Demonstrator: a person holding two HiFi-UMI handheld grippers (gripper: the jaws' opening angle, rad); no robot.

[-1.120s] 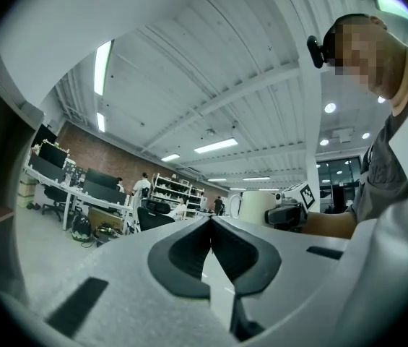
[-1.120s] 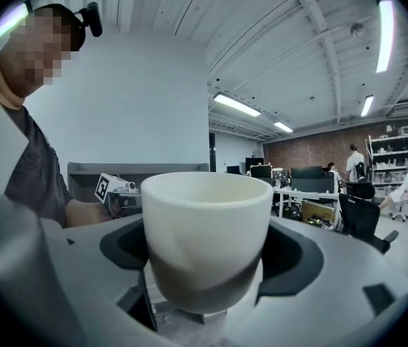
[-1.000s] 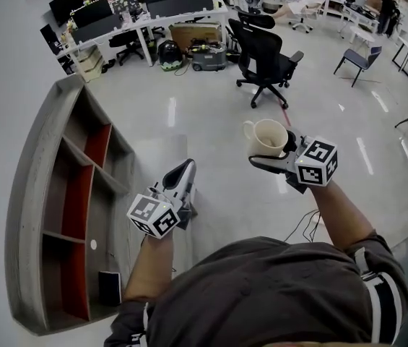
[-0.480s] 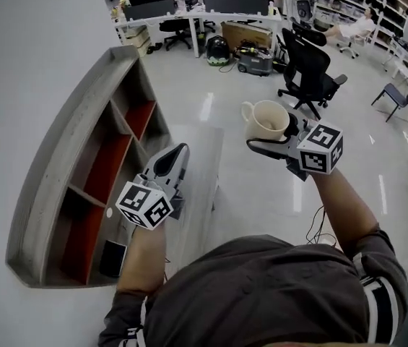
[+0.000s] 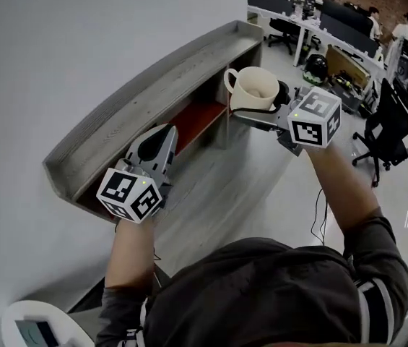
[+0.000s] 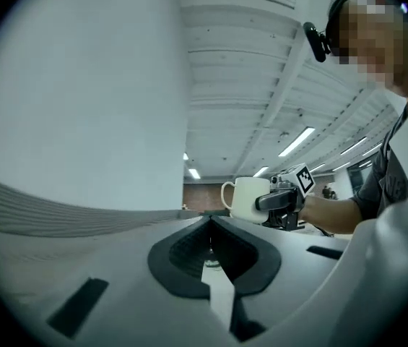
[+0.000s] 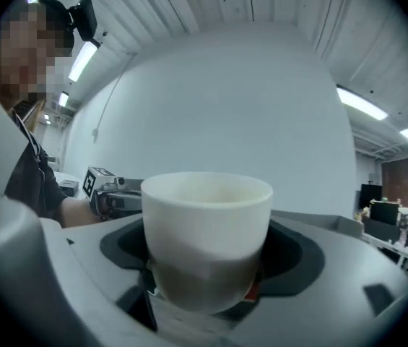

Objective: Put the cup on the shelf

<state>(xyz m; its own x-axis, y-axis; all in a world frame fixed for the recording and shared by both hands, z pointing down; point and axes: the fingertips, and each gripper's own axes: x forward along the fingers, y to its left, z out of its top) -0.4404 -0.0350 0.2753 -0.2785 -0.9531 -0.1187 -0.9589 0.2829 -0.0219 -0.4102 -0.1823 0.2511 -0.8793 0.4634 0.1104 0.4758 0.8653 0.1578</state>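
Observation:
A cream cup [image 5: 254,89] with its handle to the left stands upright between the jaws of my right gripper [image 5: 255,111], which is shut on its lower body. It hangs in the air just off the right end of the grey shelf unit [image 5: 153,92], above the red-backed compartments. In the right gripper view the cup [image 7: 207,226] fills the middle. My left gripper [image 5: 159,137] is shut with nothing in it, close to the shelf's front edge. The left gripper view has its pads [image 6: 189,248] pressed together, with the cup [image 6: 249,198] beyond.
A pale wall [image 5: 59,49] runs behind the shelf. Black office chairs [image 5: 391,129] and desks [image 5: 333,31] stand at the right. A black cable [image 5: 318,215] lies on the floor. A white device [image 5: 41,331] shows at the bottom left.
The view has swung left toward the wall. Both grippers have come up close to the shelf, the right one still carrying the cup. The left stays shut.

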